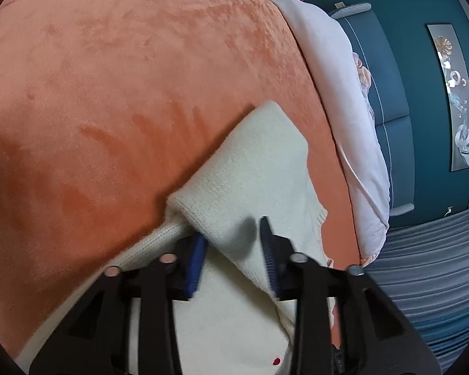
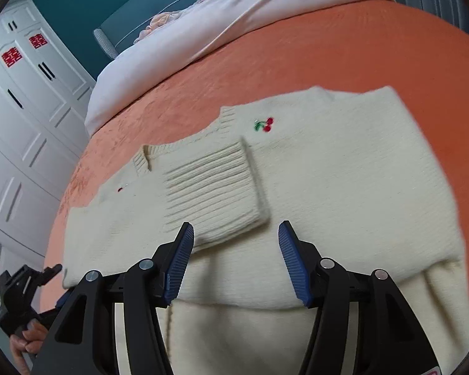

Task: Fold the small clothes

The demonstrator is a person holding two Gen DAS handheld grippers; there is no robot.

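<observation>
**Cream sweater half-folded on the bed**

Left wrist view: the left gripper point(image 1: 234, 250) stands wide apart over a folded-in sleeve point(image 1: 250, 168) of the cream sweater point(image 1: 228, 318), gripping nothing.

Right wrist view: the right gripper point(image 2: 236, 259) gapes empty above the ribbed cuff point(image 2: 215, 187) lying across the chest. The knit looks soft, light and floppy (likely to sag), so pinch doubled edges or the hem, flat on the orange bed point(image 2: 375, 62).

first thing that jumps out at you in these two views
A cream knit sweater lies spread on the orange bedspread, with a small red cherry motif near its neckline and a ribbed cuff folded across its chest. The open right tongs hover over it; the open left tongs straddle a folded sleeve.
</observation>
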